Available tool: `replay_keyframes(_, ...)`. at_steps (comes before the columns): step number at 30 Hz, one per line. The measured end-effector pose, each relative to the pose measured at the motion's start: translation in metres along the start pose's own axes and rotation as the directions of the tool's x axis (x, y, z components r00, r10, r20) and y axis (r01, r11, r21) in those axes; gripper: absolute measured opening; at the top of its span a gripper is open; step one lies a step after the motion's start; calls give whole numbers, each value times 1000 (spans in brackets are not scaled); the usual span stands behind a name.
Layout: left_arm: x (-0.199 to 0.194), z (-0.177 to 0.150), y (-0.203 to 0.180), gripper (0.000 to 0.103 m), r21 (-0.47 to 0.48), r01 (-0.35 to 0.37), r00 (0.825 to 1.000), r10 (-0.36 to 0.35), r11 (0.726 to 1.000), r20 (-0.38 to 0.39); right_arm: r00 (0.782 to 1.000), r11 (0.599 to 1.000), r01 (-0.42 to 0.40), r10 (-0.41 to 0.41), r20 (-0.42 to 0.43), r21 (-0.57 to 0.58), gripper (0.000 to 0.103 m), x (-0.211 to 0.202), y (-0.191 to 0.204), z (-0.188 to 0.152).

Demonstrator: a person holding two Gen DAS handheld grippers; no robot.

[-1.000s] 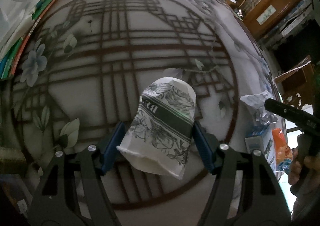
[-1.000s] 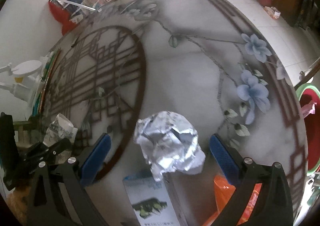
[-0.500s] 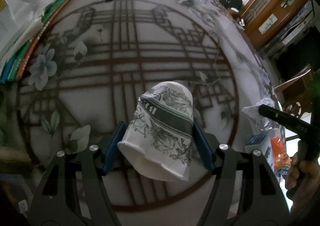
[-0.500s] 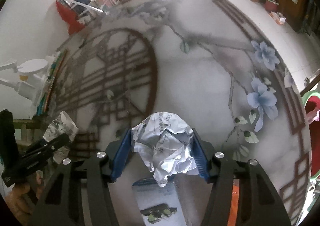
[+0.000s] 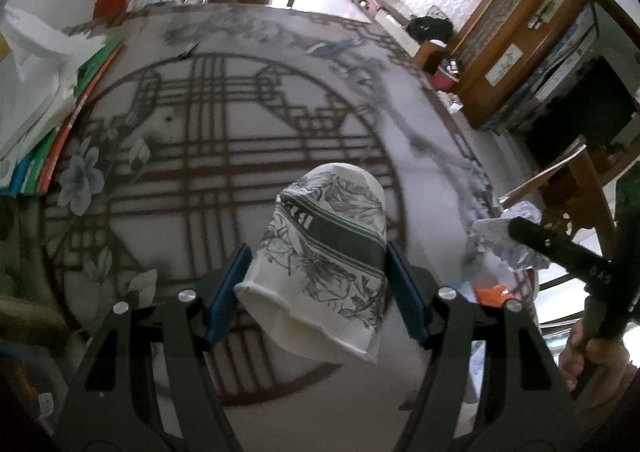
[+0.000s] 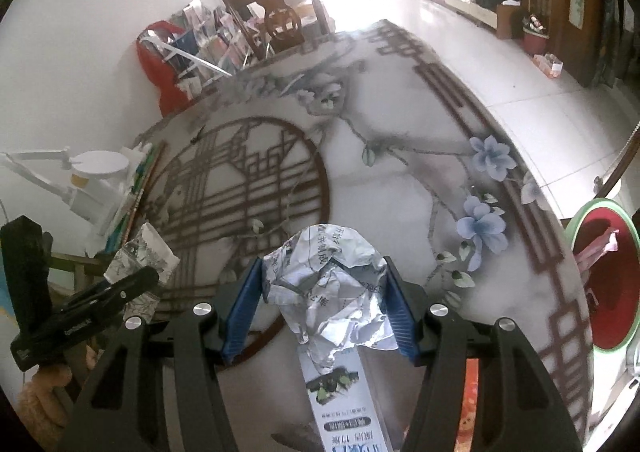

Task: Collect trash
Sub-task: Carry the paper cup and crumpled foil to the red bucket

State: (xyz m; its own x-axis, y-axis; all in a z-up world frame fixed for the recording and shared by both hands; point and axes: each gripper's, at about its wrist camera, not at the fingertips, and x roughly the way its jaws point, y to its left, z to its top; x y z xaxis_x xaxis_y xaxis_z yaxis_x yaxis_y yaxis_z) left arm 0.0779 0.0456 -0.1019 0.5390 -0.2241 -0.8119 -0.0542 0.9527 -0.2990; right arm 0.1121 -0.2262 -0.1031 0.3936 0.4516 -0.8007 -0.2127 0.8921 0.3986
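My left gripper (image 5: 318, 292) is shut on a paper cup (image 5: 324, 264) printed with grey flowers and a dark band; the cup lies on its side between the blue pads, lifted above the round patterned table (image 5: 200, 156). My right gripper (image 6: 322, 308) is shut on a crumpled ball of silvery printed paper (image 6: 332, 292), also raised off the table. In the right wrist view the left gripper (image 6: 132, 272) with the cup (image 6: 140, 256) appears at the left. The left wrist view has the right gripper's finger (image 5: 560, 248) and the paper ball (image 5: 516, 228) at its right edge.
A white carton (image 6: 344, 396) and an orange wrapper (image 6: 468, 408) lie on the table under the right gripper. A red bin with a green rim (image 6: 608, 276) stands beside the table at the right. Books and white paper (image 5: 36, 92) pile up at the table's left edge.
The right gripper has shut on the crumpled paper, which lay loose between open jaws before. Both grippers have risen from the table with their loads and tilted up, showing more of the room.
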Motion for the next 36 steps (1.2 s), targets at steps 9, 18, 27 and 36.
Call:
replay_keyframes(9,-9,-8,-24,65,36,24,1000,-25,999,10,1000,1000,9,-10,28,28,56,-22,-13,-16)
replay_keyframes(18,-15,-15,-38,65,37,36,999,-36,999,9,999,997,11,-13,30,73,56,-32,-34,-28)
replay_keyframes(27,-13,-20,-60,65,65,33,999,-33,997,4,999,996,14,-17,38,86,56,-41,-51,-36)
replay_keyframes(36,-9,-22,-88,65,86,35,999,-35,996,4,999,992,13,-18,42,123,56,-53,-85,-41)
